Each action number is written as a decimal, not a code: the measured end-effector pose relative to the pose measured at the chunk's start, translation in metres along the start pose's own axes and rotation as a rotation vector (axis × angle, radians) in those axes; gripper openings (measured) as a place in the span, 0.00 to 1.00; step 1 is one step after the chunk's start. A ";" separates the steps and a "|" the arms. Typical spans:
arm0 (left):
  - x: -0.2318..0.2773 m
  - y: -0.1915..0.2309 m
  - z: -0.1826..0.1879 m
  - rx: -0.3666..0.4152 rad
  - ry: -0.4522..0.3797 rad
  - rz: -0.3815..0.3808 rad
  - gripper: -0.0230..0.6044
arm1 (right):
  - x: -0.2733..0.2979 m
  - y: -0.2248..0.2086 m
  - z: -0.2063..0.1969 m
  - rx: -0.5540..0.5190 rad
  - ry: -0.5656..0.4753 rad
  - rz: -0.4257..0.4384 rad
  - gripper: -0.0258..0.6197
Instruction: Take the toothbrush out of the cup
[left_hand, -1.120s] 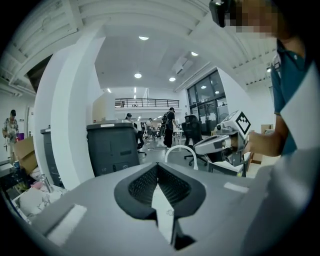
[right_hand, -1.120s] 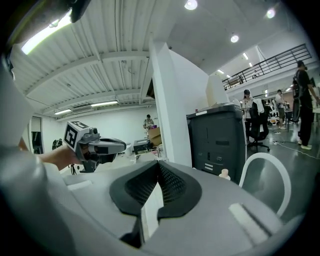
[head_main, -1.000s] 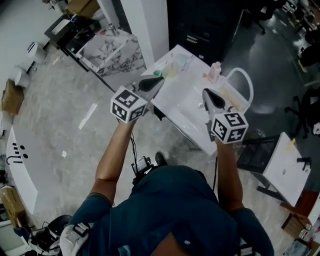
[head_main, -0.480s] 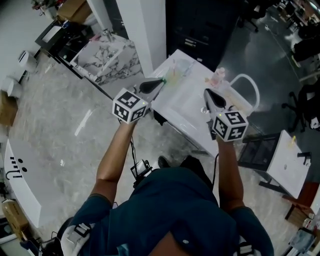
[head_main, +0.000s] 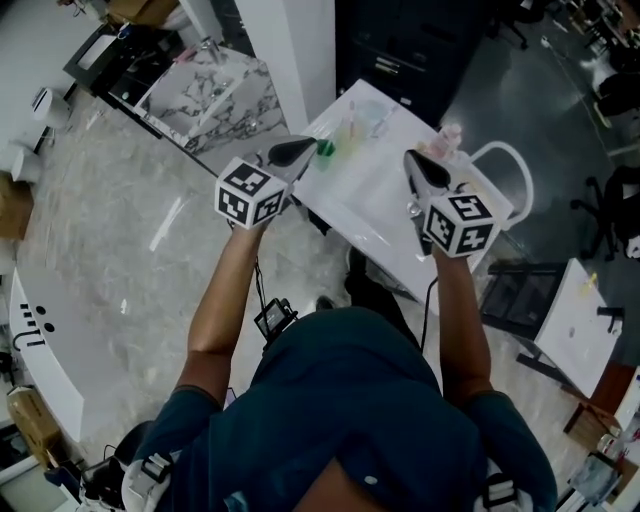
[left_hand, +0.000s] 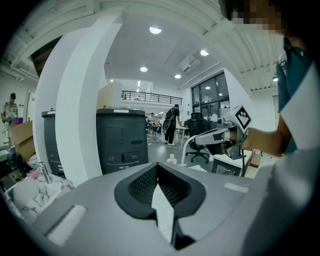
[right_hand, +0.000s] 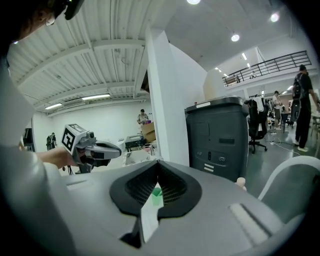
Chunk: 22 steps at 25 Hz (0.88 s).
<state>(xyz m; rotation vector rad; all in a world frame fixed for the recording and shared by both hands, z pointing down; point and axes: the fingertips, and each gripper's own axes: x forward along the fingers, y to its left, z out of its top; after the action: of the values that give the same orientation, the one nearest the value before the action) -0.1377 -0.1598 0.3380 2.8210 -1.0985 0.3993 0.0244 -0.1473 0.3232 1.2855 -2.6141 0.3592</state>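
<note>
Right now my left hand-held gripper (head_main: 300, 152) and right hand-held gripper (head_main: 411, 162) are both pinched shut and empty at the white worktop (head_main: 375, 205). A green cup (head_main: 323, 148) sits just beyond the left tip; I can't make out the toothbrush.

White table (head_main: 372, 196) bare mid-top, perhaps a green cup (head_main: 324, 148) far left, pink bottle (head_main: 450, 136) far right

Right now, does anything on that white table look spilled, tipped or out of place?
Nothing stands out. The green cup looks upright on the white table, with no spill visible. The left gripper and right gripper are both shut and empty.
</note>
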 end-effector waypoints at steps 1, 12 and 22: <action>0.003 0.006 -0.002 -0.007 0.006 0.006 0.04 | 0.006 -0.002 -0.001 0.001 0.005 0.008 0.05; 0.054 0.055 -0.030 -0.087 0.048 0.016 0.04 | 0.072 -0.024 0.000 -0.001 0.066 0.077 0.06; 0.097 0.079 -0.069 -0.154 0.113 -0.006 0.07 | 0.100 -0.049 -0.019 0.033 0.114 0.078 0.06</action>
<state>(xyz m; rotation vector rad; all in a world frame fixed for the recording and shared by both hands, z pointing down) -0.1368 -0.2692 0.4296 2.6331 -1.0502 0.4477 0.0050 -0.2458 0.3760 1.1397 -2.5776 0.4761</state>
